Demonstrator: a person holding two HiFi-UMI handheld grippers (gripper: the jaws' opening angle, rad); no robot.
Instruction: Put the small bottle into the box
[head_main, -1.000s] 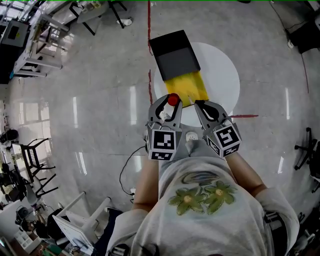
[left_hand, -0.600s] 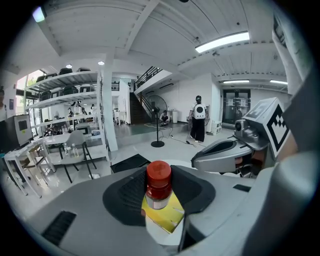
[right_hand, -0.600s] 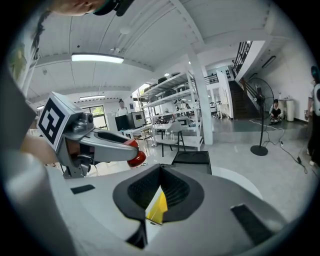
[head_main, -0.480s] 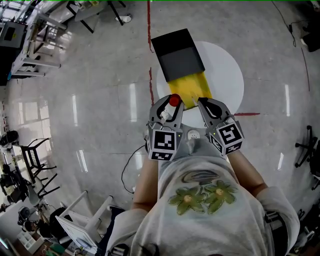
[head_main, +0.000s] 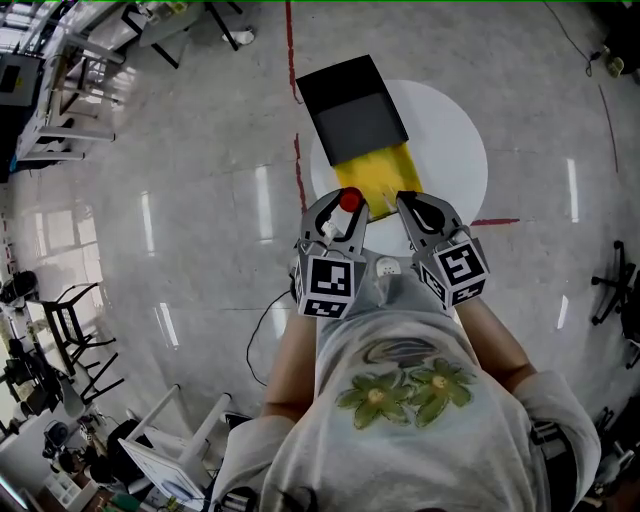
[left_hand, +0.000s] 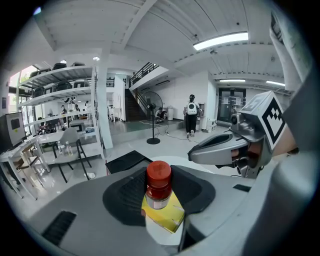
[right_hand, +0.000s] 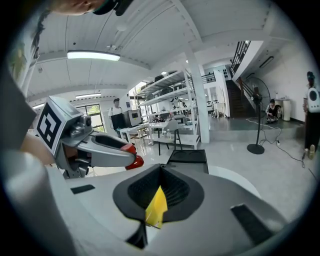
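Left gripper (head_main: 341, 203) clamps small bottle (left_hand: 158, 186) by body, red cap (head_main: 348, 199) up, over near edge of round table (head_main: 455, 130), just short of box (head_main: 352, 108) and its yellow end (head_main: 377, 172). Right gripper (head_main: 407, 203) has jaws together at yellow end's near right corner — I can't tell if it pinches anything. My worries: early release lands bottle on table edge and it rolls off; grippers sit close — could knock together.

Round white table (head_main: 455, 130), red floor tape (head_main: 290, 40), standing fan (right_hand: 259, 92) (near a staircase (right_hand: 235, 100)), metal shelving (left_hand: 60, 92), black chairs (head_main: 70, 320)
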